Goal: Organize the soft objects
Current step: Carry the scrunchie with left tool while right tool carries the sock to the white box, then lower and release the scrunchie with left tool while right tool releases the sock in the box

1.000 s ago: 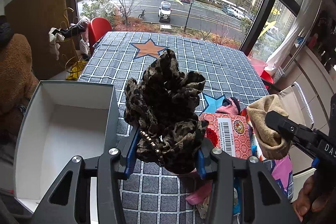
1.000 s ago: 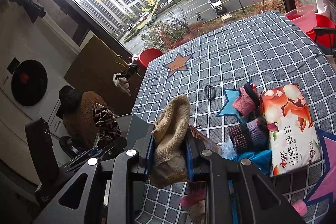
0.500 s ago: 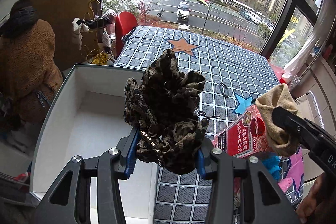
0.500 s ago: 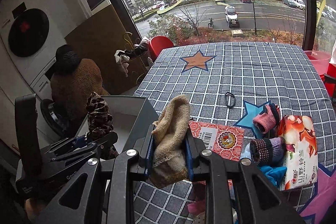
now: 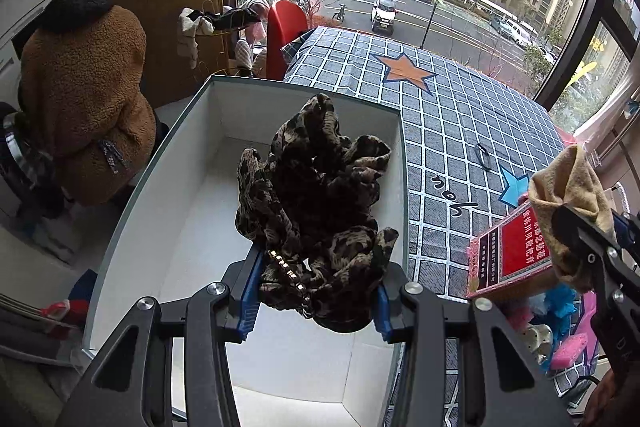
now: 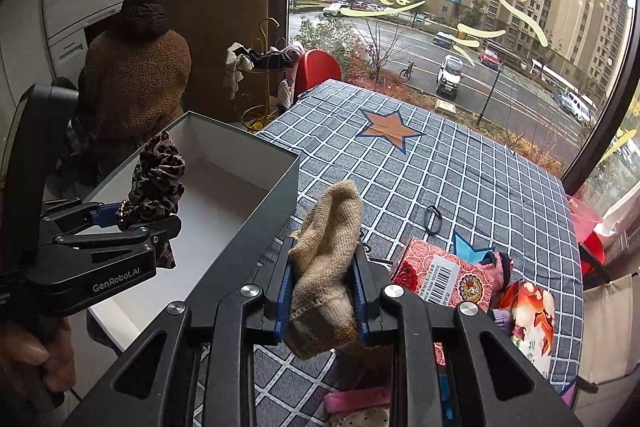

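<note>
Left wrist view: left gripper (image 5: 316, 301) w/ jaws clamped on leopard-print cloth (image 5: 316, 203), held above the open white box (image 5: 160, 171) at the bench's (image 5: 452, 115) left edge. Right gripper (image 5: 576, 227) at the right, gripping a tan sock (image 5: 568, 187) over a red packet (image 5: 516, 247). Right wrist view: right gripper (image 6: 322, 301) jaws clamped on tan sock (image 6: 326, 251), above bench (image 6: 460, 163) just beside box's (image 6: 280, 183) wall; left gripper (image 6: 132, 219) w/ leopard-print cloth (image 6: 158, 179) over box; red packet (image 6: 444, 275), black hair tie (image 6: 433, 217) on checked cloth.
</note>
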`<state>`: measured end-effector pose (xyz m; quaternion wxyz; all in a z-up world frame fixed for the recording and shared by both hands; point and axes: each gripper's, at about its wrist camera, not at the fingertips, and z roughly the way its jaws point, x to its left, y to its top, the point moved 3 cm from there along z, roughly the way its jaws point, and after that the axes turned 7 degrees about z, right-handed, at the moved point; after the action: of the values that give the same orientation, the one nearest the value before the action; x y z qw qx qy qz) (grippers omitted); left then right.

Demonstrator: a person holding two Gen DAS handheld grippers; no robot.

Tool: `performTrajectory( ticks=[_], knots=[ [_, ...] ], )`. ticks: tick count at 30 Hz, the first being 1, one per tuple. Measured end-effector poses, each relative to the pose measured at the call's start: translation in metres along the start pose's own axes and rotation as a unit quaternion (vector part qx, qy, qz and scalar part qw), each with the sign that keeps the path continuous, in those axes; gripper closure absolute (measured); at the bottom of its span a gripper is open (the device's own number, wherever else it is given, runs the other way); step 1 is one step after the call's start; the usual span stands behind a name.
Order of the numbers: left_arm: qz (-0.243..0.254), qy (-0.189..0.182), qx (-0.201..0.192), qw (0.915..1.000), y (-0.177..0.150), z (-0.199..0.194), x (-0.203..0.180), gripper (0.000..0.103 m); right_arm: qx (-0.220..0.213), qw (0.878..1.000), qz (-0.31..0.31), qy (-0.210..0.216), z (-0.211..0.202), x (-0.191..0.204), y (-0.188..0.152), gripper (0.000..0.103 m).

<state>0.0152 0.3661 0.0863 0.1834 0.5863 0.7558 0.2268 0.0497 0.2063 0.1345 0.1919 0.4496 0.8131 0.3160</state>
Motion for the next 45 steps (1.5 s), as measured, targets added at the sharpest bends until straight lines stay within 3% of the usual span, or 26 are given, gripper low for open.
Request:
performTrajectory(
  ticks=[9,20,45],
  knots=[
    [0.003,0.034,0.007,0.9994,-0.009,0.003,0.017,0.054,-0.011,0.996,-0.073,-0.043,0.007,0.028,0.003,0.077],
    [0.019,0.067,0.019,0.9974,-0.019,0.012,0.033,0.054,-0.022,0.994,-0.110,-0.010,0.009,0.065,0.000,0.077],
    [0.020,0.059,0.043,0.9971,-0.026,0.041,0.048,0.054,-0.002,0.991,-0.131,0.016,0.044,0.107,0.007,0.076]
  ],
)
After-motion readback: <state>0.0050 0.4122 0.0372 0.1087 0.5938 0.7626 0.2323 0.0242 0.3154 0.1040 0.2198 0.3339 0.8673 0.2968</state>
